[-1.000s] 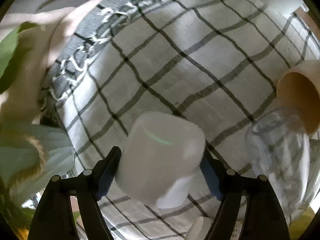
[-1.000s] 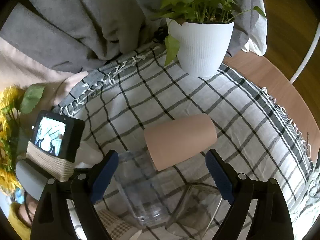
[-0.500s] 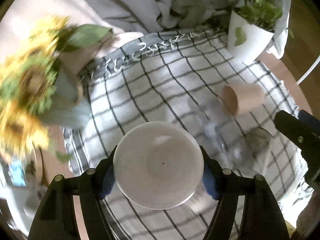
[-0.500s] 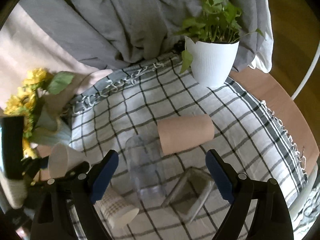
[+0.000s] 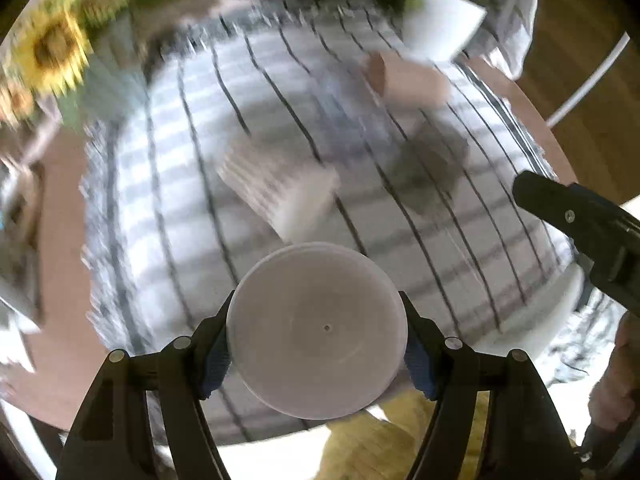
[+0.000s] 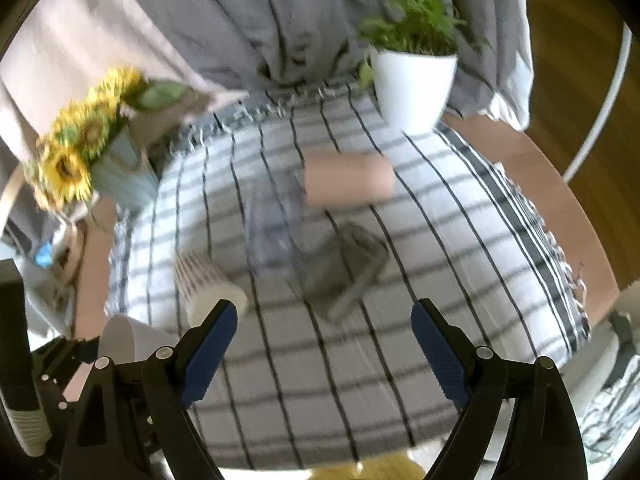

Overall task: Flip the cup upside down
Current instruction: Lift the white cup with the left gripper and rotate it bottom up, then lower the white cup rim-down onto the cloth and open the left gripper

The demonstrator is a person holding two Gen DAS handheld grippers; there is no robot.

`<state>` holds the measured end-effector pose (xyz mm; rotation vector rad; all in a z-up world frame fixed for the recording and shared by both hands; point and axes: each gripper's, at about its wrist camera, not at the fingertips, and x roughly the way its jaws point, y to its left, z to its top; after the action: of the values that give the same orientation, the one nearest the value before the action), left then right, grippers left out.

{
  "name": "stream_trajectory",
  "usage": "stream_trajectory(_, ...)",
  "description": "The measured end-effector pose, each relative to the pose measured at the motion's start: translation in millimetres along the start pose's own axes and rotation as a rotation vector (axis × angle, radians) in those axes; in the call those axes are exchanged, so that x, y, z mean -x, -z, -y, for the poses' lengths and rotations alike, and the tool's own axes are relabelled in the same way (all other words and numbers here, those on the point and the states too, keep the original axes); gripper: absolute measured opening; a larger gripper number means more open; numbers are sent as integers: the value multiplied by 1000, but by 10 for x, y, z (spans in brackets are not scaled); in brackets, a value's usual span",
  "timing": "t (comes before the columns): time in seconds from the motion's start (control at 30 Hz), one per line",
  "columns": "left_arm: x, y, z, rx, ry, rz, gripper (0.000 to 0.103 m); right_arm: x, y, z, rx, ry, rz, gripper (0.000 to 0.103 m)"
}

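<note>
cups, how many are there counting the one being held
5: white cup in the left gripper; lying on the cloth, tan cup, ribbed cup, clear glass, blurry square glass.

Left claw (image 5: 317, 346) clamped, right claw (image 6: 324, 354) agape.

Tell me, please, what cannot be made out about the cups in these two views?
- White cup, left wrist view: only its flat end faces the camera; walls and far end hidden.
- Same cup, right wrist view: half hidden behind the left gripper.
- Clear cup, both views: motion blur smears its outline.
- Ribbed cup: pattern blurred.
</note>
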<state>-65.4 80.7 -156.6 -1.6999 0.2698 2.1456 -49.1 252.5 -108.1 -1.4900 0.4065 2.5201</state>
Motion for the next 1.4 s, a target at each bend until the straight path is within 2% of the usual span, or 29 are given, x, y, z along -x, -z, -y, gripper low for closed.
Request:
stream_trajectory(0.13,-205,227,159,12,63,-88,71,-17,259,106,25,9,-43,89)
stream_trajectory(0.3,-517,252,273,52,151,-195,71,-188,451,265,14,32,-121,89)
stream_trajectory(0.47,-761,153,318,68,158,-249,71,-326,483,413,-12,53,-158,89)
stream_trajectory(0.5,-799,133,327,67,165,-255,67,-350,475,439,-16,54,-164,89)
stream_trajectory(0.57,-840,64,348,70,177,-261,67,-386,455,473,-20,67,-167,89)
stream_trajectory(0.97,-1025,-266,325,76,133,-260,67,-488,197,509,11,90,-146,89)
stream_trajectory(1.2,-1119,-322,322,65,108,-273,81,-521,114,528,19,110,-134,89)
stream_trajectory(1.4,-1129,-328,294,71,112,-268,82,-516,105,522,26,120,-128,89)
